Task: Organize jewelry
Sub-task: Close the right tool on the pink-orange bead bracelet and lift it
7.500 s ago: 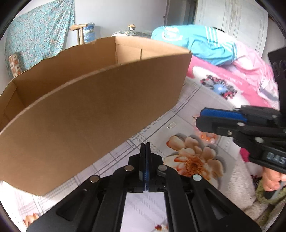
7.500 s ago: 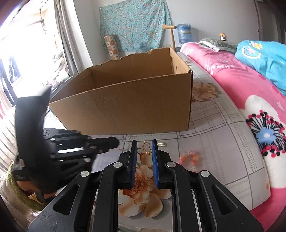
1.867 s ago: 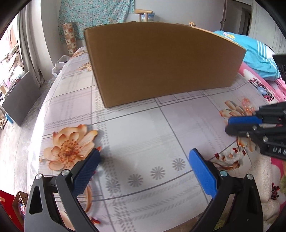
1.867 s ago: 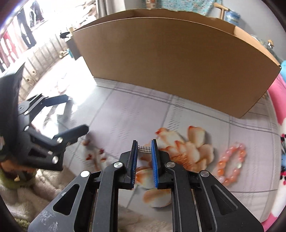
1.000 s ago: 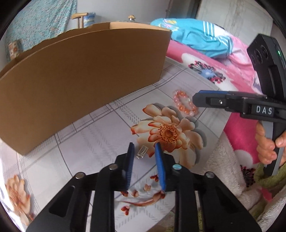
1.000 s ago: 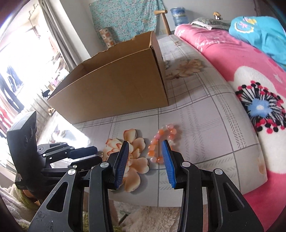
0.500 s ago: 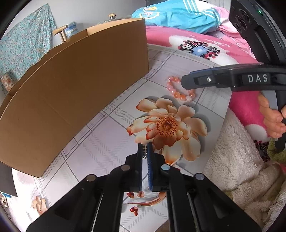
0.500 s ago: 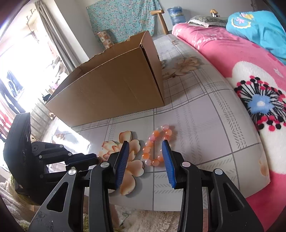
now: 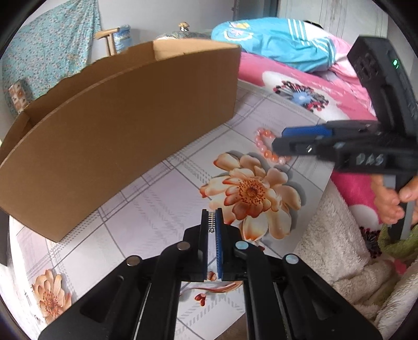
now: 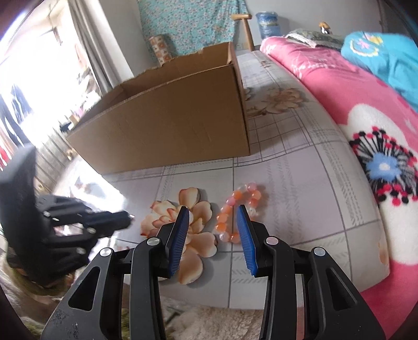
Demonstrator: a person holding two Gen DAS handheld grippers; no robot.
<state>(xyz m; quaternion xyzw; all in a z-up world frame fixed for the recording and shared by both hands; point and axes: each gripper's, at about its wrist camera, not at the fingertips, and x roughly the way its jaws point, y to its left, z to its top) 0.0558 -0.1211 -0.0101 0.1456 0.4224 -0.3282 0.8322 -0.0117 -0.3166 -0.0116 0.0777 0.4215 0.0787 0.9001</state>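
My left gripper (image 9: 212,217) is shut on a small silver spring-like jewelry piece (image 9: 211,222) and holds it above the floral tablecloth. An orange-pink bead bracelet (image 10: 239,211) lies on the cloth, and also shows in the left wrist view (image 9: 266,147). My right gripper (image 10: 213,222) is open, its blue pads on either side of the bracelet's near end, just above it. An open cardboard box (image 9: 117,125) stands behind, also in the right wrist view (image 10: 169,123). The left gripper shows at the left of the right wrist view (image 10: 125,217).
The tablecloth (image 10: 300,170) has printed orange flowers. A pink flowered blanket (image 10: 365,109) and a blue garment (image 9: 274,47) lie on the right. A fluffy cream cloth (image 9: 326,248) hangs at the near table edge. A wooden chair (image 10: 243,21) stands far back.
My left gripper has lifted with the silver piece pinched in it. My right gripper has come lower and closer over the bracelet, still open.
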